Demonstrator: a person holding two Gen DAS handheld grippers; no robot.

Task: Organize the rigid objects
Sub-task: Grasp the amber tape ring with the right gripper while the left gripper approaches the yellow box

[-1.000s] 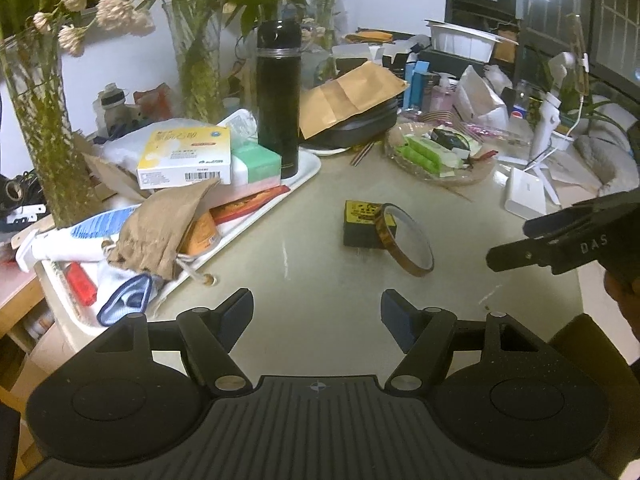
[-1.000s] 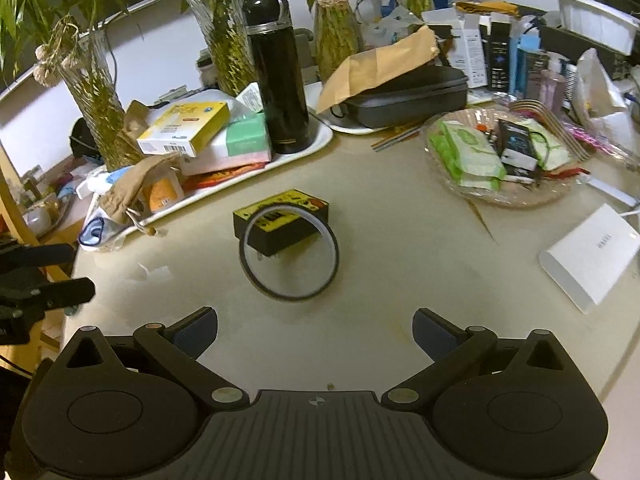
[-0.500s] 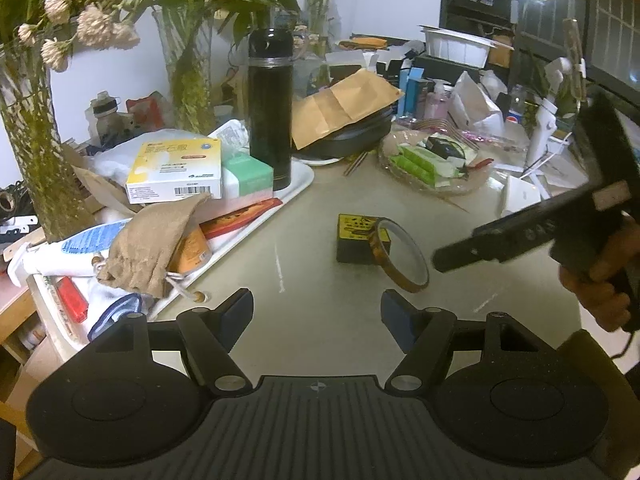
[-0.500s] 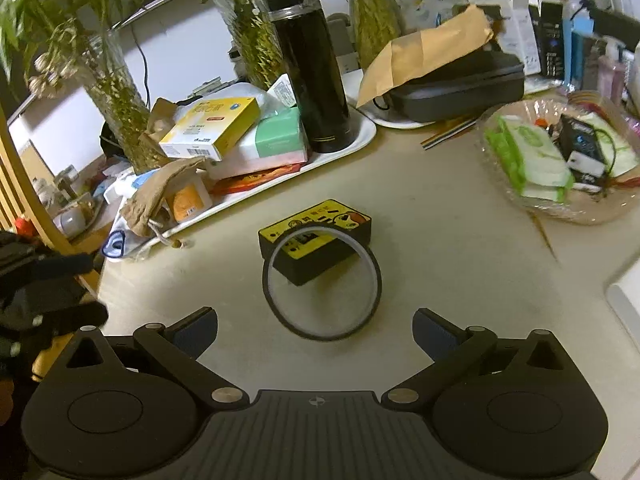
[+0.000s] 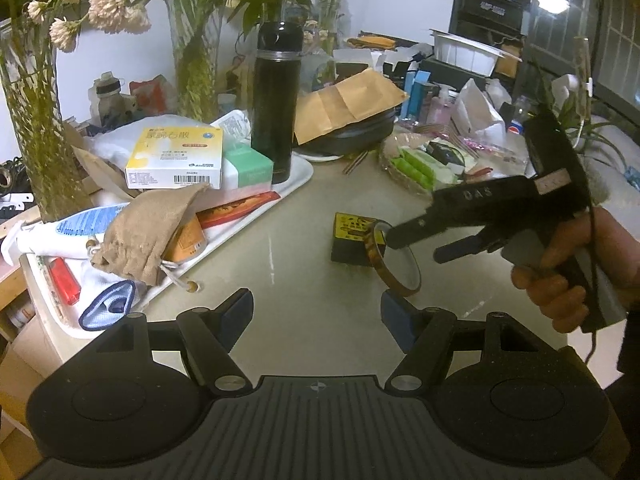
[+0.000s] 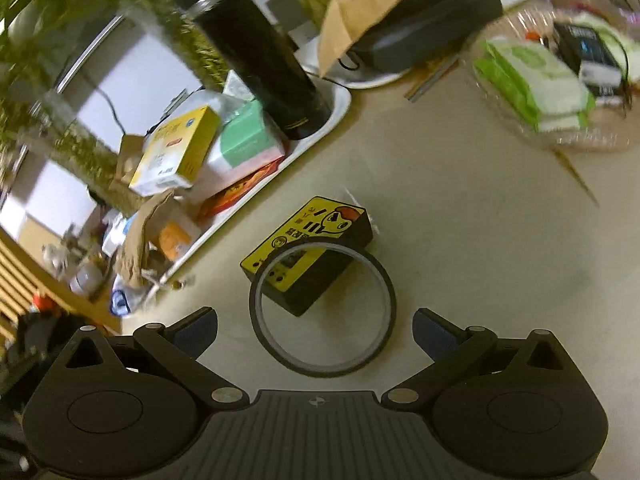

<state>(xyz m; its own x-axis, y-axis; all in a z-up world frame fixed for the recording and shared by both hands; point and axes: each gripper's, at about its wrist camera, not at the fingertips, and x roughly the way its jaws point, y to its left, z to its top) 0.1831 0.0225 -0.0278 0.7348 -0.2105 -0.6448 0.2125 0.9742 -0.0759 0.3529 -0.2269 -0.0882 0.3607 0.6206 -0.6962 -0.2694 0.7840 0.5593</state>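
A black box with a yellow cartoon label (image 6: pixel 310 246) lies on the beige table, and a brown tape ring (image 6: pixel 322 364) leans against its near side. Both show in the left wrist view: the box (image 5: pixel 349 236), the ring (image 5: pixel 400 276). My right gripper (image 6: pixel 315 330) is open and empty, its fingers on either side of the ring just in front of it. In the left wrist view it (image 5: pixel 416 242) hangs over the ring. My left gripper (image 5: pixel 317 312) is open and empty, nearer the table's front edge.
A white tray (image 5: pixel 298 174) at the left holds a black flask (image 5: pixel 276 96), a yellow and white box (image 5: pixel 176 158), a green box, a tan pouch (image 5: pixel 140 232) and other items. A clear dish of packets (image 6: pixel 552 92) and a black case under a brown envelope (image 5: pixel 348 104) stand behind.
My right gripper has moved forward and down toward the tape ring and box, tilting as it went. My left gripper has stayed almost still.
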